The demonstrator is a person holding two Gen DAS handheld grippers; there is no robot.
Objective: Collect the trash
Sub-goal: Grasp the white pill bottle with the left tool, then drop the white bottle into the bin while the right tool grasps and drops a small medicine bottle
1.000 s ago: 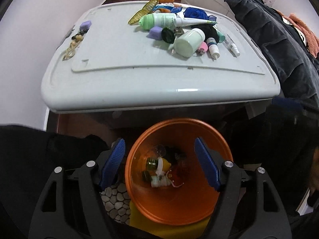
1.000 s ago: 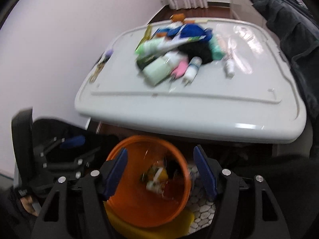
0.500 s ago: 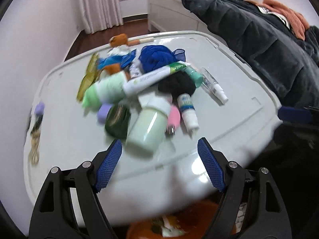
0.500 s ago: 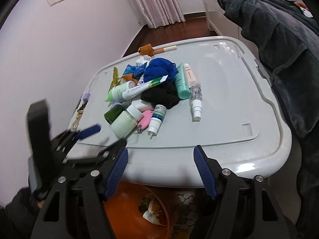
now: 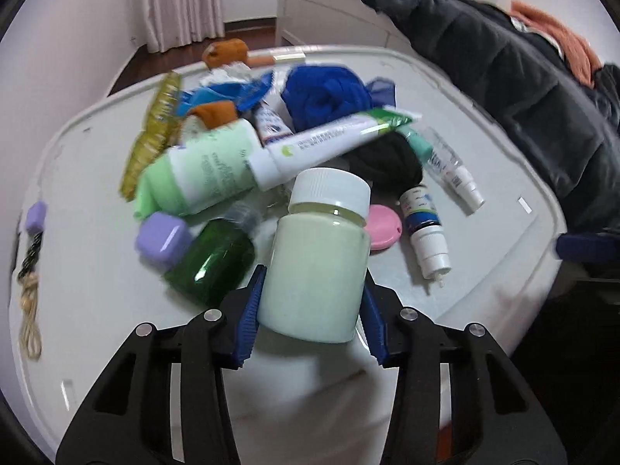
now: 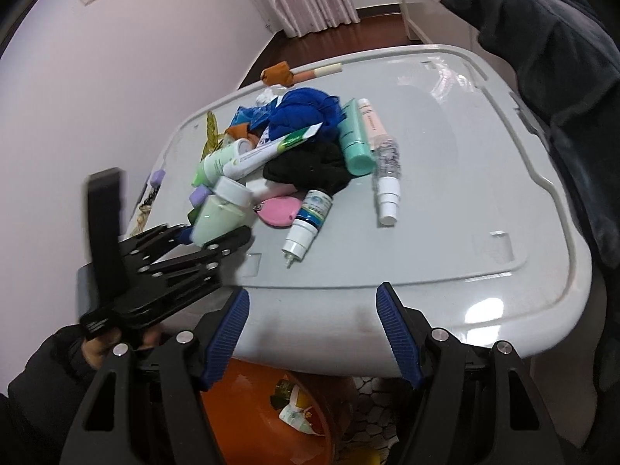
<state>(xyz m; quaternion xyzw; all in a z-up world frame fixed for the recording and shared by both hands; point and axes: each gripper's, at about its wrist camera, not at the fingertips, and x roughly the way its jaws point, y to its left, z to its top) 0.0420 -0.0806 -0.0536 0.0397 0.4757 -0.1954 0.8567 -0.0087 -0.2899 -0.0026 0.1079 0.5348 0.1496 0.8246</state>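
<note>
A pile of trash lies on a grey bin lid [image 5: 97,310] [image 6: 445,209]. My left gripper [image 5: 310,302] [image 6: 217,232] has its blue pads on both sides of a pale green jar with a white cap [image 5: 317,255] [image 6: 219,213], which lies at the near edge of the pile. Beside the jar are a green bottle [image 5: 211,259], a lilac cap [image 5: 162,236], a pink disc [image 5: 381,226] and a dropper bottle [image 5: 424,228] [image 6: 310,217]. My right gripper [image 6: 312,333] is open and empty, short of the lid's near edge. An orange bucket [image 6: 248,418] holding trash stands under the lid.
Tubes [image 5: 329,147], blue cloth [image 5: 329,89], black cloth [image 6: 306,170] and a spray bottle [image 6: 385,178] fill the pile. A lilac charm on a cord [image 5: 33,232] lies at the lid's left edge. Dark quilted bedding [image 5: 523,77] rises on the right. A wall stands on the left.
My left gripper has risen from over the orange bucket to the lid, moved in on the pile and closed around the pale green jar. My right gripper has lifted and stayed open.
</note>
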